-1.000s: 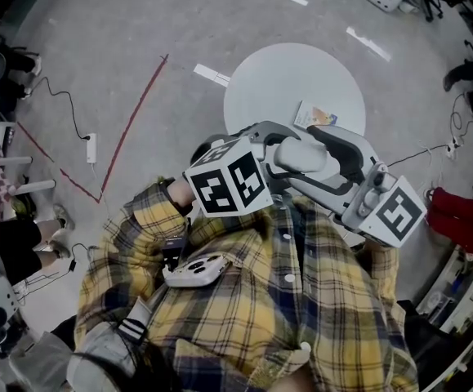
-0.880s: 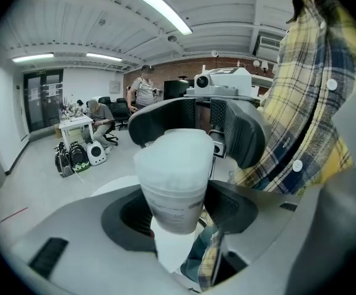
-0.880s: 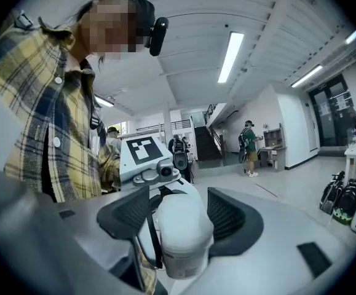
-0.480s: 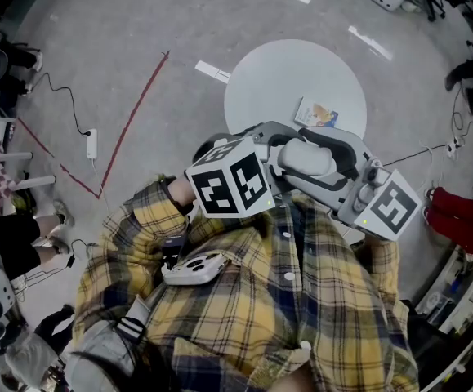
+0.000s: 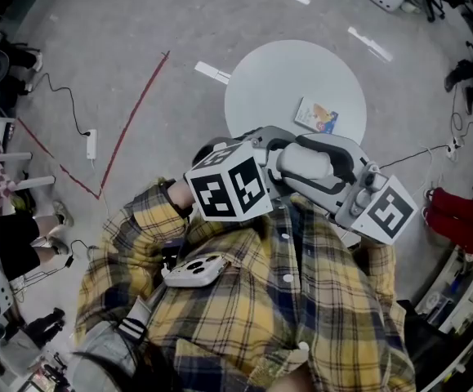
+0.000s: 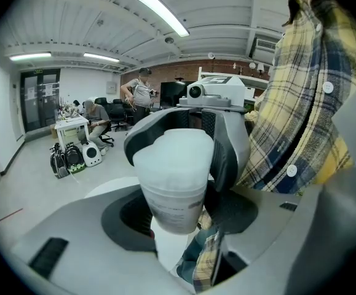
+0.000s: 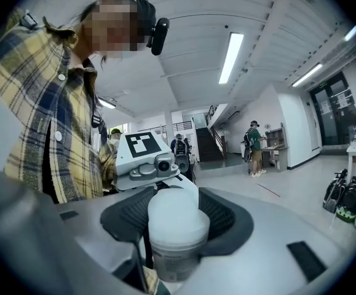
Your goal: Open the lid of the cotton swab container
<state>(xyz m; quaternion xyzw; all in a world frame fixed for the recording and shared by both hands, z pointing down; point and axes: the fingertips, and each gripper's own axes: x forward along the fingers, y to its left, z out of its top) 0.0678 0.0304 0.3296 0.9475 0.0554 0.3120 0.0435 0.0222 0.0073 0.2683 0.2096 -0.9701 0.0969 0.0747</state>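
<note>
Head view, grippers: we see the left gripper (image 5: 256, 147) and the right gripper (image 5: 310, 163) meeting tip to tip, close in front of a yellow plaid shirt (image 5: 285, 317).
Head view, container: it is hidden between the two grippers, so we cannot make it out here.
Head view, surroundings: a round white surface (image 5: 277, 76) stands on the floor (image 5: 138, 39) beyond the grippers. A small printed box (image 5: 316, 115) lies on its near right part. A red tape line (image 5: 130, 129) runs across the floor to the left.
Left gripper view, jaws: they are closed on the cotton swab container (image 6: 171, 209), a dark pad against its labelled lower body on each side.
Left gripper view, container: it is upright, whitish and translucent, with the lid (image 6: 174, 155) on top and still closed.
Left gripper view, right gripper: it faces us from the far side, its jaws wrapped round the lid from both sides.
Left gripper view, background: a standing person (image 6: 142, 90) and a seated person (image 6: 93, 117) are far back in the room.
Right gripper view, jaws: they have just been closing. The lid (image 7: 178, 217) sits between them and we read both dark pads as lying against it.
Right gripper view, container: the labelled body (image 7: 174, 260) shows below the lid. The left gripper holds it from the opposite side, just behind.
Right gripper view, background: we see a staircase (image 7: 211, 147) and a person with a backpack (image 7: 254, 146), well away.
</note>
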